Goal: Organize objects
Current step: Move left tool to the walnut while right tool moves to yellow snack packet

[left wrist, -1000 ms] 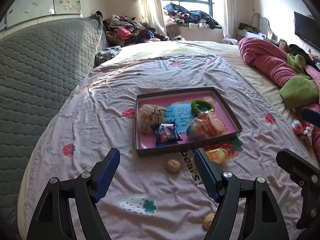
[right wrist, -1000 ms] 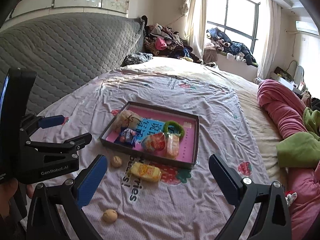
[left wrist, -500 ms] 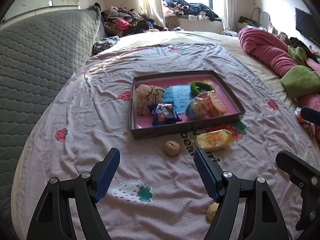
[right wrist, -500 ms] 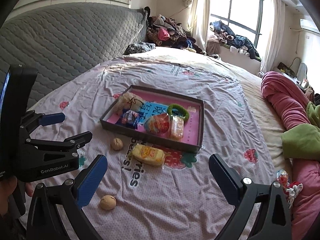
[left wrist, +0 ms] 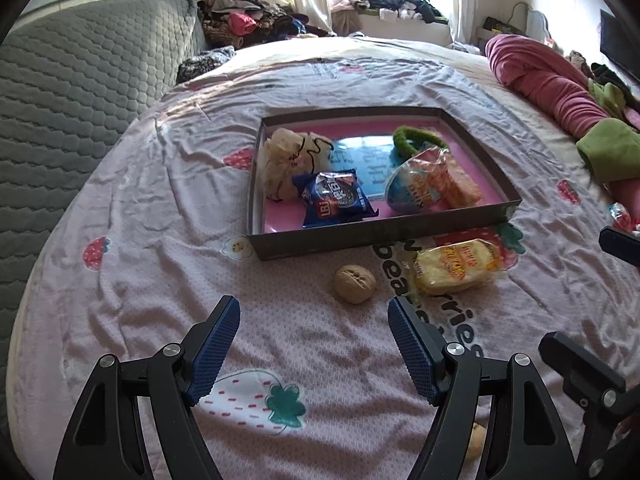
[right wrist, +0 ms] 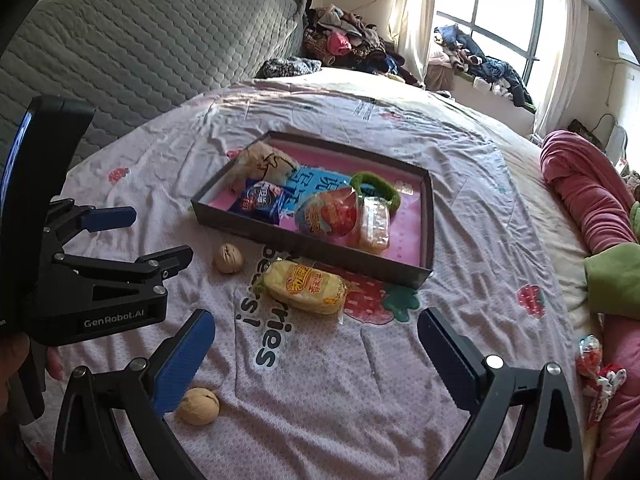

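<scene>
A dark shallow box (left wrist: 372, 234) (right wrist: 320, 250) with a pink floor lies on the bed. It holds a cream pouch (left wrist: 288, 160), a blue cookie pack (left wrist: 332, 198), a green ring (left wrist: 416, 140) and snack packets (left wrist: 432, 184). In front of it lie a walnut (left wrist: 355, 283) (right wrist: 229, 259) and a yellow cake pack (left wrist: 456, 266) (right wrist: 306, 286). A second walnut (right wrist: 199, 400) (left wrist: 476, 440) lies nearer. My left gripper (left wrist: 314, 338) is open and empty, just short of the first walnut. My right gripper (right wrist: 316, 346) is open and empty, short of the cake pack.
A grey quilted headboard (left wrist: 72, 80) runs along the left. A rolled pink blanket (left wrist: 548, 84) and green cloth (left wrist: 608, 152) lie on the right. A wrapped candy (right wrist: 592, 354) sits by the blanket. Clothes are piled by the window (left wrist: 260, 20).
Both grippers have moved forward and lower toward the box; the walnut and cake pack look closer. Both stay open and empty.
</scene>
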Available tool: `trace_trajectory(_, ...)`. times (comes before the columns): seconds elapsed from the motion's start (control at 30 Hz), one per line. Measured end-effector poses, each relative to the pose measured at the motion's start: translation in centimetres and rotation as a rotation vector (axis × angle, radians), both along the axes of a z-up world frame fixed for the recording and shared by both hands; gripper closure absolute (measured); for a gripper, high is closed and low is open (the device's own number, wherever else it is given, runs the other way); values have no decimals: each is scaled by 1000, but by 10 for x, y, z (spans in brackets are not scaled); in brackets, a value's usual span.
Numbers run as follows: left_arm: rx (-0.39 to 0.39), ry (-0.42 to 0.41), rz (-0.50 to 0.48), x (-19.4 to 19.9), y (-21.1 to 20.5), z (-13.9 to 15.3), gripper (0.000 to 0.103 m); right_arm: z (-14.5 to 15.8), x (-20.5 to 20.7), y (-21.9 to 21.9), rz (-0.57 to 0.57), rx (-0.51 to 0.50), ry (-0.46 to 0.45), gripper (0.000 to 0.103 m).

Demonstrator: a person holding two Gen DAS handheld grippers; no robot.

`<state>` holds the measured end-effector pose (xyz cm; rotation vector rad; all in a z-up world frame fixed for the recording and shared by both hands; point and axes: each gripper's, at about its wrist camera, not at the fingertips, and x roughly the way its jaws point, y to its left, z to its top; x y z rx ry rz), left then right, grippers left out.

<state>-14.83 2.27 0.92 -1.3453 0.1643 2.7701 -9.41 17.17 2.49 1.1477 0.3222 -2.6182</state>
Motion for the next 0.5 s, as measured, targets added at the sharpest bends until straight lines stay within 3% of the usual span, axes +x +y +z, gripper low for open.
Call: trace_trajectory(0.5,14,-48,1,-44,4,-40,25,-47,-39,-9,17,9,-56,1)
